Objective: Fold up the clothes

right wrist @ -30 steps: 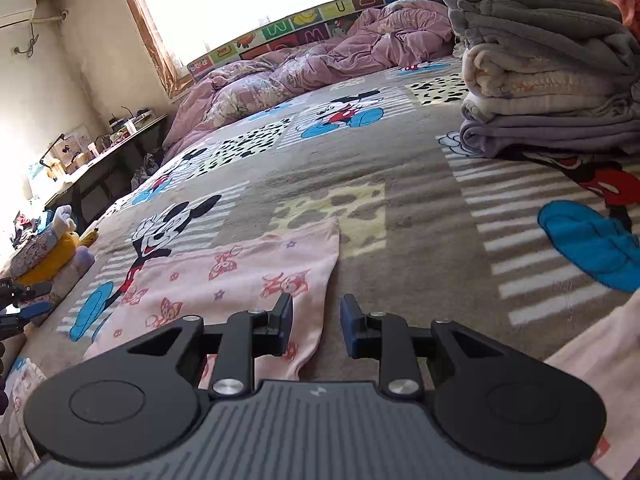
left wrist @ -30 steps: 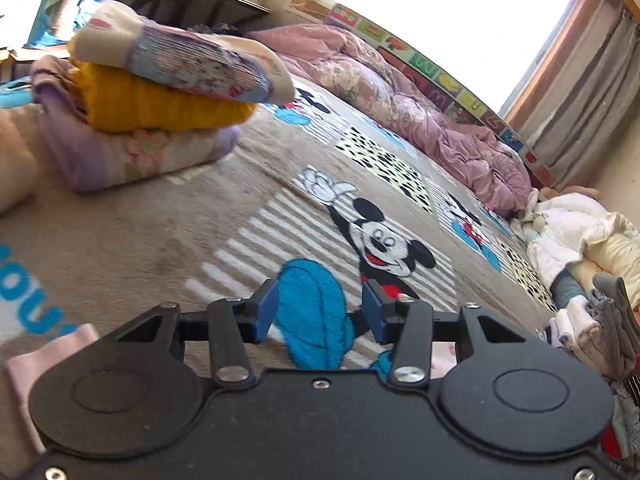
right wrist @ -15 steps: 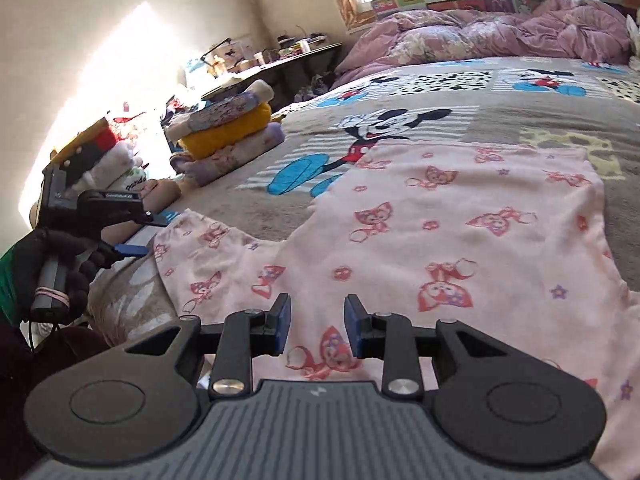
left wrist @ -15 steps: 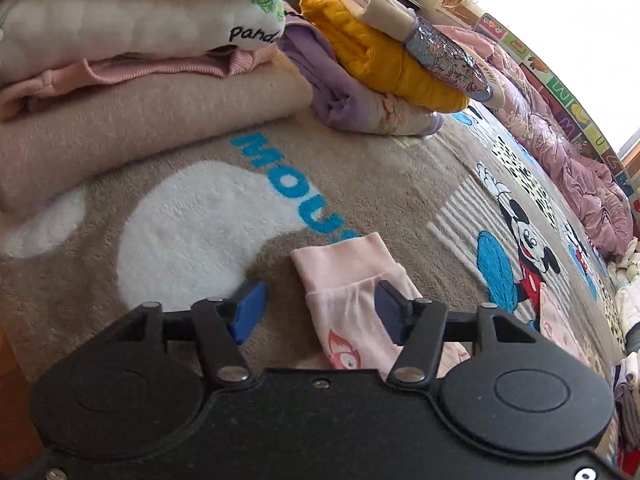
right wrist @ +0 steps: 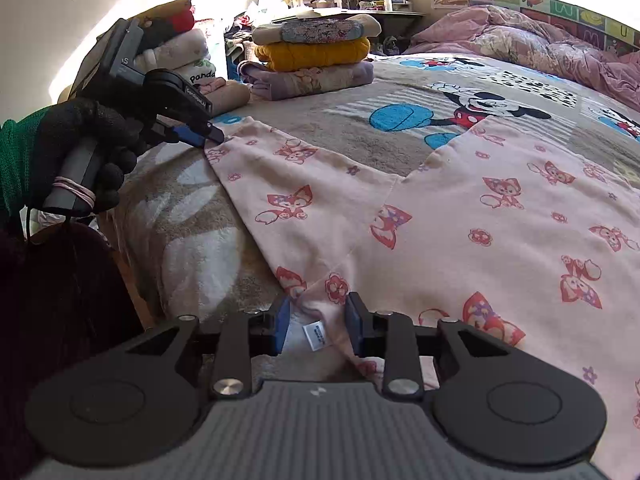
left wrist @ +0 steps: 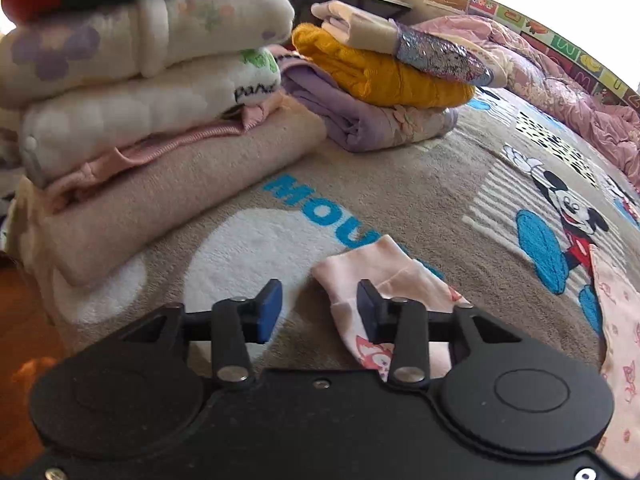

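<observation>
A pink top with red fox prints (right wrist: 460, 208) lies spread flat on the cartoon-mouse blanket (right wrist: 360, 100). One long sleeve runs toward the bed's near left corner, ending in a pink cuff (left wrist: 372, 272). My left gripper (left wrist: 318, 310) is open just above that cuff, its right finger over the fabric. In the right wrist view the same left gripper (right wrist: 200, 134) hovers at the sleeve end, held by a black-gloved hand (right wrist: 80, 148). My right gripper (right wrist: 318, 322) is open around the garment's neck edge, where a white label (right wrist: 316, 336) shows.
A stack of folded fleece clothes (left wrist: 140, 92) stands at the left bed corner. Beside it sits a second pile, yellow on purple (left wrist: 380, 88). A crumpled pink duvet (right wrist: 540, 44) lies along the far side under the window. A cluttered desk (right wrist: 340, 4) stands behind.
Both grippers swung left from the far bed toward the pink top. The left one dropped close over the sleeve cuff. The right one came down to the neck edge and opened wider.
</observation>
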`<action>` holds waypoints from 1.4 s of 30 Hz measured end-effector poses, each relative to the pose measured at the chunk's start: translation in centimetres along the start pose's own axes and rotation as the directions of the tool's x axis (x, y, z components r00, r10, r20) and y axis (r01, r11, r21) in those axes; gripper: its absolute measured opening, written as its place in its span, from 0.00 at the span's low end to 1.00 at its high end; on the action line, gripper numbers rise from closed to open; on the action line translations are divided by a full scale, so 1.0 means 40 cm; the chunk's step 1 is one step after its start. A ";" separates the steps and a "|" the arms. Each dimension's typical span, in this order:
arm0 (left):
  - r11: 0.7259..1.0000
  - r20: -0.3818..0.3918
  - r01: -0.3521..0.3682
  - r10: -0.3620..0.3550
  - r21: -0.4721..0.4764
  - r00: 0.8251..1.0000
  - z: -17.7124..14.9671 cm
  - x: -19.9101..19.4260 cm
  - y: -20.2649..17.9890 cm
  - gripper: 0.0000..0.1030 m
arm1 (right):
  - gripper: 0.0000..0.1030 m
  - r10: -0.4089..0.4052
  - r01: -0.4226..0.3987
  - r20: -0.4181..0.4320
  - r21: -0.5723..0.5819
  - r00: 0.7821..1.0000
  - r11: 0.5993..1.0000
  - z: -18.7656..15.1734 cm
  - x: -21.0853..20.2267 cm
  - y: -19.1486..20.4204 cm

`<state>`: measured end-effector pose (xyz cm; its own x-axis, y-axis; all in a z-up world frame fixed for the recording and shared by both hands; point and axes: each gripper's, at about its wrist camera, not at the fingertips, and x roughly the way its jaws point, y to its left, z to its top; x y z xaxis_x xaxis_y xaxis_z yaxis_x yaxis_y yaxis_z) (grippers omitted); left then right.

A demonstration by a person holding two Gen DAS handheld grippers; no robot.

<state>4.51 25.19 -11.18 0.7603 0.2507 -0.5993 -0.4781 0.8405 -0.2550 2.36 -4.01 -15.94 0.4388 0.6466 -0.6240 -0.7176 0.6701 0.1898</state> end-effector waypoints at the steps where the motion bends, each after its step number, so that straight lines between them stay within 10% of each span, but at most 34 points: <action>1: 1.000 0.009 -0.002 0.002 0.021 1.000 -0.006 -0.011 -0.016 0.42 | 0.31 0.008 -0.008 0.013 0.048 1.000 0.999 -0.007 -0.021 -0.016; 5: 0.995 0.035 0.013 -0.016 0.103 0.999 -0.034 -0.055 -0.088 0.42 | 0.30 -0.005 -0.026 0.107 0.285 0.994 0.958 -0.047 -0.120 -0.109; 11: 0.920 -0.107 0.315 -0.298 0.232 0.949 -0.159 -0.102 -0.299 0.42 | 0.32 -0.271 0.028 0.271 0.658 0.923 0.753 -0.158 -0.333 -0.333; 19: 0.650 -0.270 0.592 -0.533 0.477 0.802 -0.415 -0.199 -0.573 0.42 | 0.44 -0.660 0.122 0.180 0.915 0.729 0.384 -0.355 -0.533 -0.535; 22: 0.550 -0.285 0.622 -0.577 0.558 0.765 -0.489 -0.223 -0.641 0.42 | 0.48 -0.697 0.109 0.138 0.948 0.703 0.298 -0.406 -0.543 -0.585; 26: 0.442 -0.414 0.620 -0.479 0.648 0.774 -0.612 -0.197 -0.701 0.43 | 0.52 -0.701 0.068 0.141 0.963 0.699 0.261 -0.438 -0.529 -0.646; 29: 0.435 -0.408 0.626 -0.496 0.647 0.766 -0.601 -0.215 -0.696 0.43 | 0.53 -0.706 0.057 0.155 0.962 0.691 0.268 -0.431 -0.523 -0.684; 33: 0.523 -0.393 0.660 -0.537 0.539 0.747 -0.507 -0.200 -0.691 0.43 | 0.53 -0.712 0.017 0.197 0.959 0.674 0.281 -0.426 -0.509 -0.736; 35: 0.557 -0.361 0.639 -0.533 0.531 0.765 -0.460 -0.185 -0.710 0.42 | 0.51 -0.700 -0.017 0.240 0.951 0.673 0.309 -0.423 -0.503 -0.760; 38: 0.576 -0.300 0.562 -0.489 0.593 0.819 -0.408 -0.130 -0.769 0.28 | 0.06 -0.680 -0.055 0.270 0.946 0.682 0.320 -0.429 -0.498 -0.776; 42: 0.612 -0.245 0.484 -0.435 0.625 0.866 -0.378 -0.040 -0.845 0.21 | 0.04 -0.708 -0.078 0.264 0.956 0.655 0.283 -0.459 -0.521 -0.760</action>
<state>12.81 -10.88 -13.08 0.7592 -0.2661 -0.5940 0.3501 0.9363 0.0280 5.13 -44.54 -22.62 0.9383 0.0448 -0.3430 0.2791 0.4877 0.8272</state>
